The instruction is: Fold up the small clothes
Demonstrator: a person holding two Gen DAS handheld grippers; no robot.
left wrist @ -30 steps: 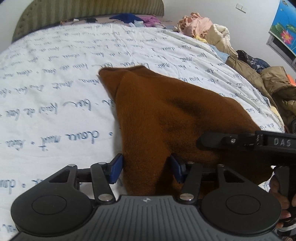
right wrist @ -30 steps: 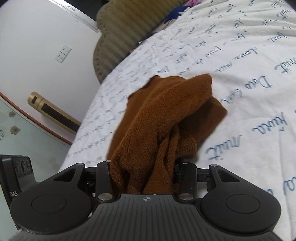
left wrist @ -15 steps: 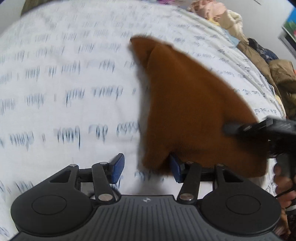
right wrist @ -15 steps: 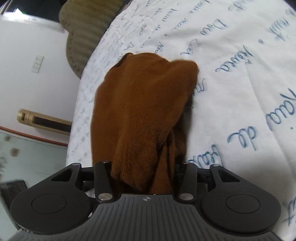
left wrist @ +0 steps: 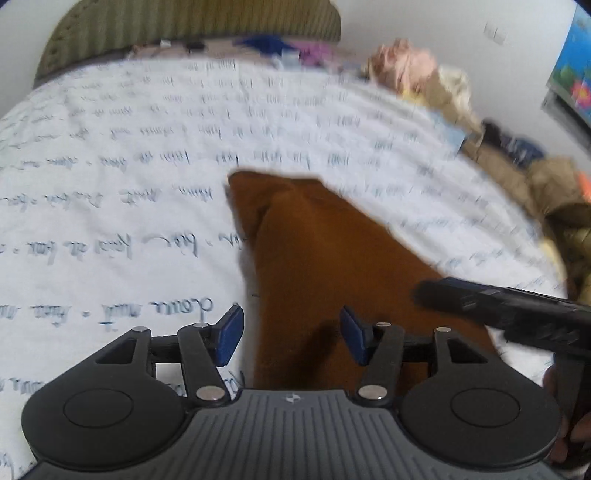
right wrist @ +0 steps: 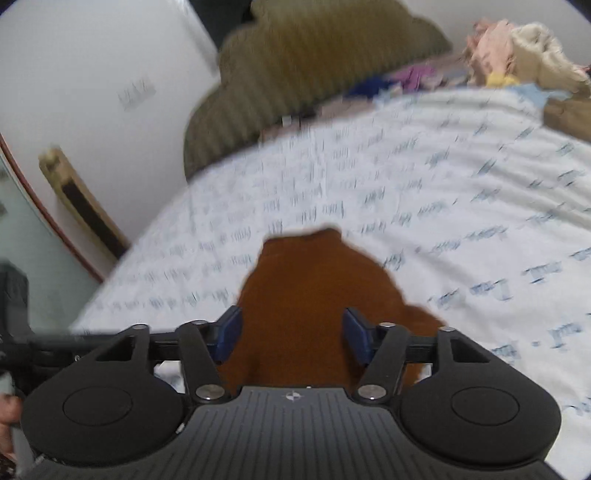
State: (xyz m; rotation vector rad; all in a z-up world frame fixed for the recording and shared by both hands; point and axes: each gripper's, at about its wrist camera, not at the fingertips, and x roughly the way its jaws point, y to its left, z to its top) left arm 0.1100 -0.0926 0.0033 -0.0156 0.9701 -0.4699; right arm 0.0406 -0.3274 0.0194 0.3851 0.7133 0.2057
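One brown knit garment (left wrist: 332, 266) is lying on the script-printed white bedsheet (left wrist: 110, 177), narrowing to a point toward the olive headboard (left wrist: 192, 22). Two grippers are hovering over its near end: the left gripper (left wrist: 291, 334) is spreading its jaws, pads clear of the cloth beneath, and the right gripper (right wrist: 291, 334) is opening too (nothing pinched). One heap of clothes (left wrist: 417, 70) is sitting at the far right edge.

- Left gripper (left wrist: 291, 334): black linkage arms, silver pivot screws, blue finger pads (left wrist: 229, 334).
- Ribbed grey housing with a small round emblem, flanked by two black discs.
- Right gripper (right wrist: 293, 334): identical build and colours.
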